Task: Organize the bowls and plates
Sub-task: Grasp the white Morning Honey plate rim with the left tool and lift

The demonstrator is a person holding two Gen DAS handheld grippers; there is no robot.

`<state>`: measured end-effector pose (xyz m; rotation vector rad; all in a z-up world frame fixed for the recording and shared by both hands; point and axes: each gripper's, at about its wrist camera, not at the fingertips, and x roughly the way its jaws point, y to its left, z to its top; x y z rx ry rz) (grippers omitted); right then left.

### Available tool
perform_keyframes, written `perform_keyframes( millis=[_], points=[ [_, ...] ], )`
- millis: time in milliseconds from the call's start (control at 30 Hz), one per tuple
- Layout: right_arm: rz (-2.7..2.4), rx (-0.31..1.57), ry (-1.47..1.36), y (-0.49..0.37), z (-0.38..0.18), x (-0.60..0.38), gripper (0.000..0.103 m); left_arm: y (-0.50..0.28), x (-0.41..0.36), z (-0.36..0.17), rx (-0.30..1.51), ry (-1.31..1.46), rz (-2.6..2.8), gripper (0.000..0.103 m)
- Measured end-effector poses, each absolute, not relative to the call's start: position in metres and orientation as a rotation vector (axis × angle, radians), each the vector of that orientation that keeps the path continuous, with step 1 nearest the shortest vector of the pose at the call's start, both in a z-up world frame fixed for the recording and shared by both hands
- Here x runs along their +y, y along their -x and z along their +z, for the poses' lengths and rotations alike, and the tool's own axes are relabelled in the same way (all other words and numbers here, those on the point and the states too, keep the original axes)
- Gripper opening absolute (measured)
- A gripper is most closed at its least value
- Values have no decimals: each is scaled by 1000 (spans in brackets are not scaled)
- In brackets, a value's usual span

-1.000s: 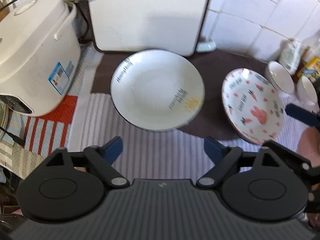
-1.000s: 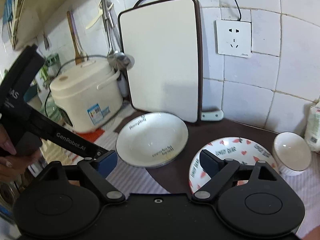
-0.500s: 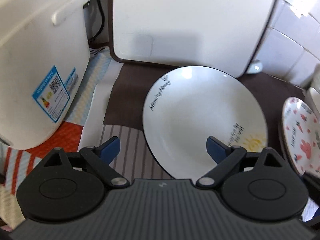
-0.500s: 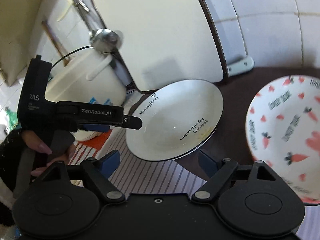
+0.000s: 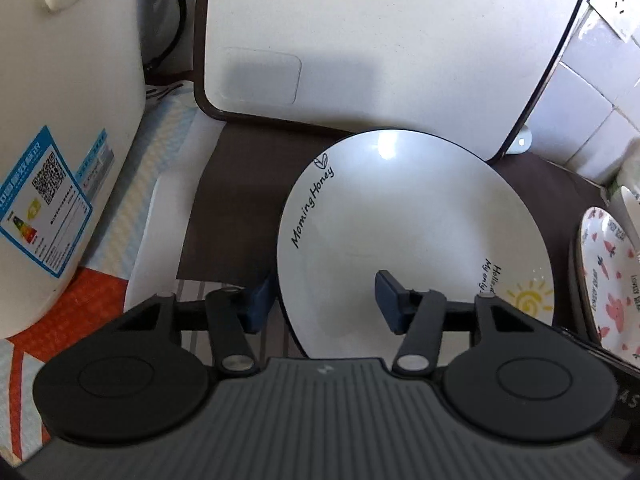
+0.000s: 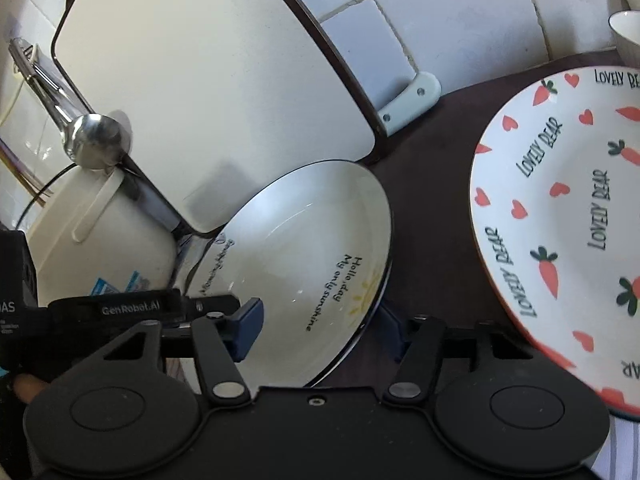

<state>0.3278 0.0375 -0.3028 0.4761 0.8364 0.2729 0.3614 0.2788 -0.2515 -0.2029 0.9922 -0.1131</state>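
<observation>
A white plate lettered "Morning Honey" with a dark rim [image 5: 412, 232] lies on the dark mat; it also shows in the right wrist view [image 6: 304, 264]. My left gripper [image 5: 324, 300] is open and straddles the plate's left rim, one finger outside, the other over the plate. My right gripper [image 6: 320, 324] is open and straddles the plate's right rim. A carrot-and-heart "Lovely Bear" plate [image 6: 568, 216] lies to the right, also at the left wrist view's edge [image 5: 612, 276].
A white rice cooker [image 5: 60, 120] stands at the left. A white cutting board [image 5: 380, 40] leans on the tiled wall behind the plate. A ladle [image 6: 92, 140] hangs by the board. A small white bowl [image 6: 628, 32] sits far right.
Both grippers have moved down and in toward the white plate. Their fingers now straddle its opposite rims, and both have narrowed somewhat.
</observation>
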Motion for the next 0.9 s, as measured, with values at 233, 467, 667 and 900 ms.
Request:
perform_keyframes(
  millis=[233,467,667,900],
  points=[
    [191,846,-416,-332,-306,36,22,-363,289,-252,1017,276,-47,27],
    [217,907,-365,-343,-301,34,23,-376,287,-249,1114,286,-23,27],
    [291,948,-356,-352,-290,25,24,-367,283,-236,1152,267,-42,26],
    [356,936,-362,-341,-268,8,24,-336,274,-207,1124,264,-65,26]
  ],
)
